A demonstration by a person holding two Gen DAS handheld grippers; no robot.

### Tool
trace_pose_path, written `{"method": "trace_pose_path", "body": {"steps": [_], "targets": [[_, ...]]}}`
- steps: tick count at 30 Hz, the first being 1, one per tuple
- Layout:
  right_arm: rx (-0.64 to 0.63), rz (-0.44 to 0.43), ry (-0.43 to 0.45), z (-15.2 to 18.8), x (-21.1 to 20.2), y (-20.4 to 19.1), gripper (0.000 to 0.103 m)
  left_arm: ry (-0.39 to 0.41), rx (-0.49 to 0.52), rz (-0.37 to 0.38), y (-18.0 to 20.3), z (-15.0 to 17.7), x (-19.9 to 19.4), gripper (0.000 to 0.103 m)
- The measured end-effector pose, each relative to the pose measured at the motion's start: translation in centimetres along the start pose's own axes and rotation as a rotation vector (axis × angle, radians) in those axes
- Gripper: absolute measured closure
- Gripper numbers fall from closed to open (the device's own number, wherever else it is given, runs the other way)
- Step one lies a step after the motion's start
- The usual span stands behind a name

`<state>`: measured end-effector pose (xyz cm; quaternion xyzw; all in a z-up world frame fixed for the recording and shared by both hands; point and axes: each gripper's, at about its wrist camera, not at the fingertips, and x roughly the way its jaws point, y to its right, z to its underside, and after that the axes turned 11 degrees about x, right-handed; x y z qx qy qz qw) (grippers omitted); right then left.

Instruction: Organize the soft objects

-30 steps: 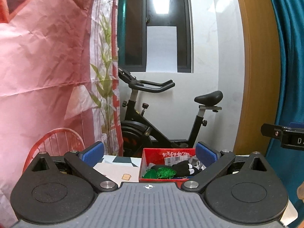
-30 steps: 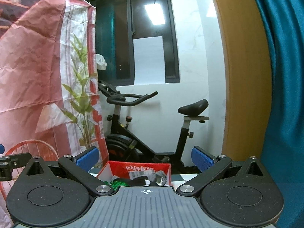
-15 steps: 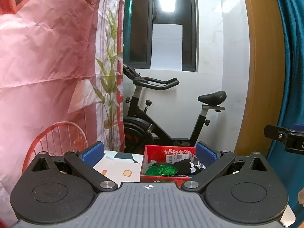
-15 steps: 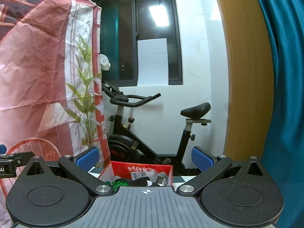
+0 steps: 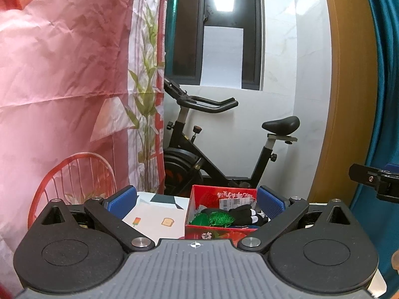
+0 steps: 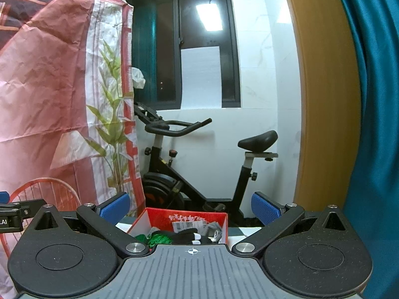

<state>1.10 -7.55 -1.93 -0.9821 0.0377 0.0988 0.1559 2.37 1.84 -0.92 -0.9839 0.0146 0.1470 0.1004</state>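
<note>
A red cardboard box (image 5: pixel 199 234) (image 6: pixel 139 221) stands on a white table. Inside it lie a green fuzzy item (image 5: pixel 219 219) (image 6: pixel 159 238) and a black soft toy with white stripes (image 5: pixel 245 215) (image 6: pixel 189 236); a barcode label is stuck on the box's inner wall. My left gripper (image 5: pixel 197 200) is open and empty, held above the table just short of the box. My right gripper (image 6: pixel 190 204) is also open and empty, hovering over the box's near side. Each gripper's edge shows in the other's view.
The white table (image 5: pixel 154 219) has small printed pictures. A black exercise bike (image 5: pixel 199 164) (image 6: pixel 174 182) stands behind it against a white wall. A pink printed curtain (image 5: pixel 62 74) hangs left, a red wire chair (image 5: pixel 72 174) below it, a teal curtain (image 6: pixel 369 99) right.
Both views have drifted slightly, so the box sits a little lower and more of the white table shows on the left. Both grippers stay open and empty.
</note>
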Motion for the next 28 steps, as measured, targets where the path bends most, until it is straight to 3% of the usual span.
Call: {"method": "trace_pose_path", "body": {"steps": [28], "targets": [[0.006, 0.006, 0.002, 0.03, 0.15, 0.09, 0.0, 0.009, -0.005, -0.002, 0.16, 0.06, -0.28, 0.0]]}}
